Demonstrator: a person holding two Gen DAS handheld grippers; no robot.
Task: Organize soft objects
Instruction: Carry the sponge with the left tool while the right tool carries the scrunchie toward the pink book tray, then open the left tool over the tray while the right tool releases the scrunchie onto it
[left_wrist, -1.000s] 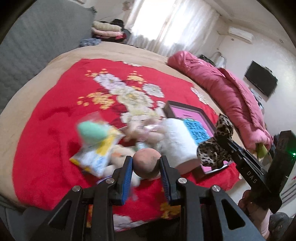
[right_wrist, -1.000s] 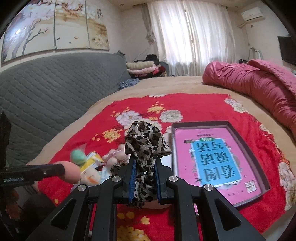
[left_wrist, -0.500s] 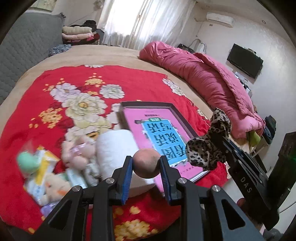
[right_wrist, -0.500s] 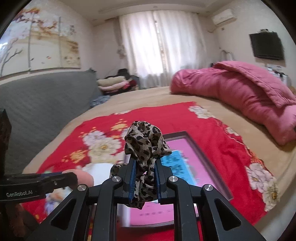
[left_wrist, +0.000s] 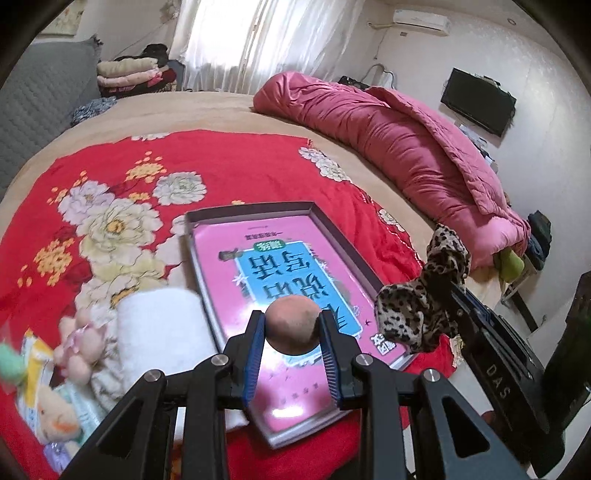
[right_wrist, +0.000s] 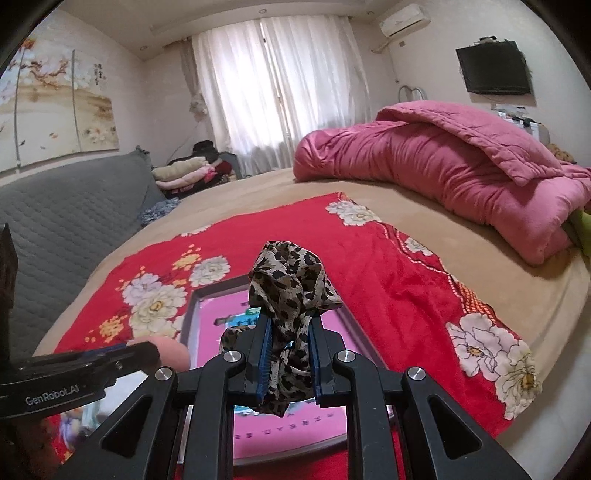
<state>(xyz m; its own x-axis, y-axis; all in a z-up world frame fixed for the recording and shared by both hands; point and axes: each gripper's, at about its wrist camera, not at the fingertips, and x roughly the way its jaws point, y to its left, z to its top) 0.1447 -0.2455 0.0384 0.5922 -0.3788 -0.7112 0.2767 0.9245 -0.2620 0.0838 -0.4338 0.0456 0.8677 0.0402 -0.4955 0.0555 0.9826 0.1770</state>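
Transport step: our left tool (left_wrist: 292, 328) grips a ball (left_wrist: 291, 326), right tool (right_wrist: 289, 345) a scarf (right_wrist: 291, 280); next, release both into the tray (left_wrist: 258, 210) at mid-frame.

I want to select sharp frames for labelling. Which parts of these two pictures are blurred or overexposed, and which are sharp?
Left wrist view: the plush toys at the lower left are smeared by motion; the peach ball between the fingers is sharp; the curtained window is blown out. Right wrist view: the leopard-print cloth is sharp, the lower left corner is blurred, the curtains glare. Both bend strongly at the edges.
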